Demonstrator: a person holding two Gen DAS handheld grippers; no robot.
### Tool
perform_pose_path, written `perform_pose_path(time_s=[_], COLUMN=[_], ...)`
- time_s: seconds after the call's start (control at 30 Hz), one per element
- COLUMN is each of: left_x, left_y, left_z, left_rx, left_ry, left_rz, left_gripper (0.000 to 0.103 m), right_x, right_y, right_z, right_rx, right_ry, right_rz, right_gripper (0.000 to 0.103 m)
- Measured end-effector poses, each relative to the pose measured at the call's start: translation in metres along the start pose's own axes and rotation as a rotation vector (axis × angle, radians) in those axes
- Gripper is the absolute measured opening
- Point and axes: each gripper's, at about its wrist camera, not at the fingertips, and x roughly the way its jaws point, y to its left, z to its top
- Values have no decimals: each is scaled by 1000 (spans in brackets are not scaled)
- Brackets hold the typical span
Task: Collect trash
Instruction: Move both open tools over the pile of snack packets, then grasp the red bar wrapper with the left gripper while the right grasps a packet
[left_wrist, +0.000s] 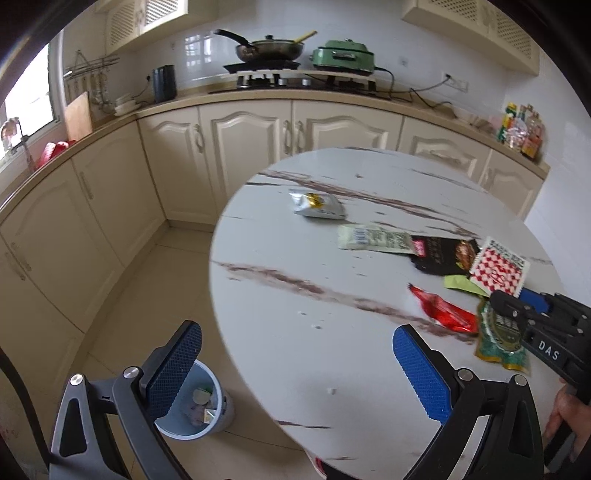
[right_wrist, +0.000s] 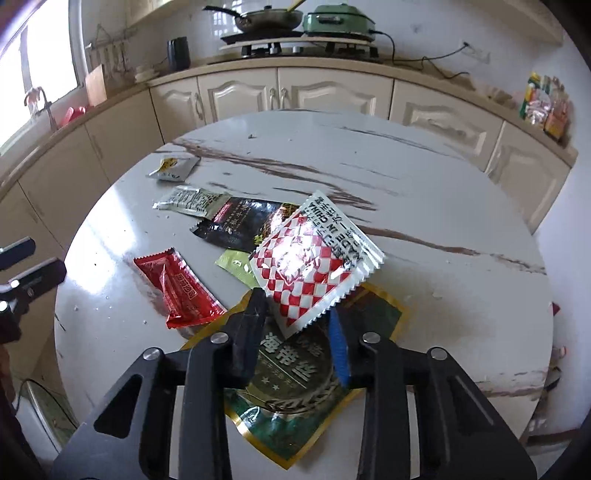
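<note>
Bin: a pale blue trash bin (left_wrist: 199, 406) stands on the floor at the lower left of the left wrist view, below the bench (left_wrist: 295, 332) edge, with scraps already inside.
Left gripper: the left gripper (left_wrist: 295, 369) hangs with fingers spread wide and nothing between them, one over the bin, the other over the bench rim.
Silver packet: a crumpled silver packet (left_wrist: 317, 205) lies alone toward the upper middle of the bench.
Red sachet: a red sachet (right_wrist: 181, 290) lies flat at centre left of the right wrist view, apart from the fingers.
Checked packet: the red-and-white checked packet (right_wrist: 314, 266) sits lifted at frame centre, its lower corner pinched between the fingers.
Right gripper: the right gripper (right_wrist: 299, 317) is clenched on that corner, above a green and gold seaweed pouch (right_wrist: 291, 387).
Grip advice: the hold looks shallow; keeping the squeeze firm would likely stop the slick film sliding out.
Carry advice: a level swing toward the bin, clear of the other wrappers, seems wisest.
Release advice: let go only once directly over the bin's mouth.
</note>
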Motion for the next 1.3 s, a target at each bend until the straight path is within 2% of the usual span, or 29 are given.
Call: perform_pose_path(time_s=[0.03,0.1,0.13,0.17,0.3,0.33,0.4,0.47,0.53,0.57,0.73,0.9,0.93,1.0,1.07,1.1,1.17,1.23,1.3], left_x=[1,3,5,5,7,7,9,12,16,18,32,52,58,60,59,57,54,51,49], left_y=[-4,-8,-12,-14,-23,-26,-31,-38,-46,-52,-72,-88,-91,-96,-98,-98,-98,-96,-91], left_z=[0,0,-1,-1,-2,-2,-1,0,1,2,9,18,18,18,16,16,14,12,12], left_rx=[8,17,21,24,31,38,47,59,63,65,44,10,11,28,48,57,84,103,113], left_ry=[4,13,15,17,23,24,29,39,49,55,104,146,158,144,129,126,110,102,93], left_rz=[-9,-10,-4,-1,3,3,2,-12,-29,-41,-110,-118,-92,-31,-28,-40,-64,-113,-140], left_gripper=[102,102,102,102,102,102,102,102,102,102,102,102,97,79,61,56,25,12,10], right_x=[-1,-1,-3,-5,-6,-5,0,6,10,9,-5,-15,-17,-19,-23,-25,-28,-31,-31], right_y=[-4,-12,-17,-22,-30,-33,-42,-45,-46,-44,-42,-45,-46,-46,-45,-44,-42,-38,-35], right_z=[-1,-1,-1,0,8,9,11,13,13,12,10,10,9,10,10,10,10,11,12], right_rx=[20,63,98,121,144,158,202,204,190,185,145,119,115,104,91,85,73,66,56], right_ry=[-6,-5,-20,-41,-70,-71,-70,-56,-50,-57,-127,-146,-148,-151,-155,-158,-164,-174,-176], right_rz=[16,57,100,129,132,141,164,171,165,165,165,118,120,115,119,123,129,137,141], right_gripper=[31,43,59,66,65,64,51,13,8,2,1,1,1,1,1,1,1,1,1])
